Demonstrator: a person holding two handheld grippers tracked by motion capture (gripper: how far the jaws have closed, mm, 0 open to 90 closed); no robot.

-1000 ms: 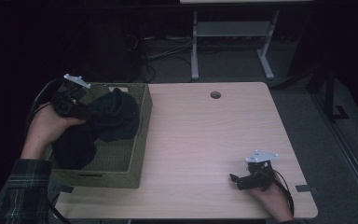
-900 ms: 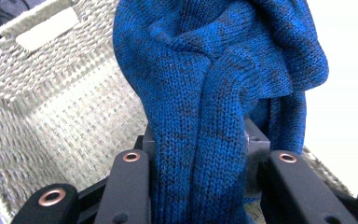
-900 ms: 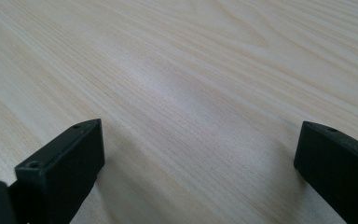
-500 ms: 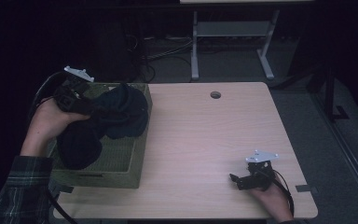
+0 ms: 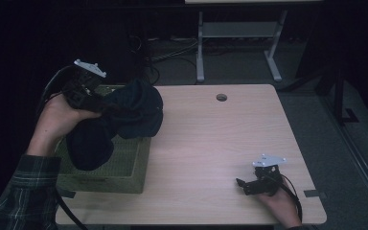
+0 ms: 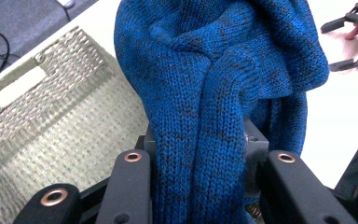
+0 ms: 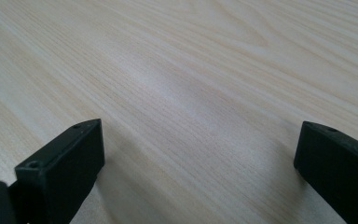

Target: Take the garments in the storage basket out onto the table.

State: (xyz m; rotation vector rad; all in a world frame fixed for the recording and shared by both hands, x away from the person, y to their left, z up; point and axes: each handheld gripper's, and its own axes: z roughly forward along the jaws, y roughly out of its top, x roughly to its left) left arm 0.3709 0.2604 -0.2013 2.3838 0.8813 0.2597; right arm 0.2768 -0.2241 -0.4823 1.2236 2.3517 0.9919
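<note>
A dark blue knitted garment [image 5: 124,117] hangs bunched above the woven green basket [image 5: 124,165] at the table's left. My left gripper [image 5: 92,101] is shut on it, held in a hand above the basket's far side. In the left gripper view the blue knit [image 6: 214,93] fills the gap between the two black jaws, with the basket's wall [image 6: 42,116] below to the left. My right gripper [image 5: 242,184] rests low at the table's near right, open, jaws wide apart over bare wood [image 7: 191,93] with nothing between them.
The wooden table [image 5: 220,139] has a round cable hole [image 5: 221,97] near its far edge. A metal frame [image 5: 235,43] stands on the floor behind the table, with cables beside it. The right gripper [image 6: 354,32] appears far off in the left gripper view.
My left gripper has risen and moved to the right, lifting the blue garment out of the basket so that it hangs over the basket's right rim. The right gripper has kept still.
</note>
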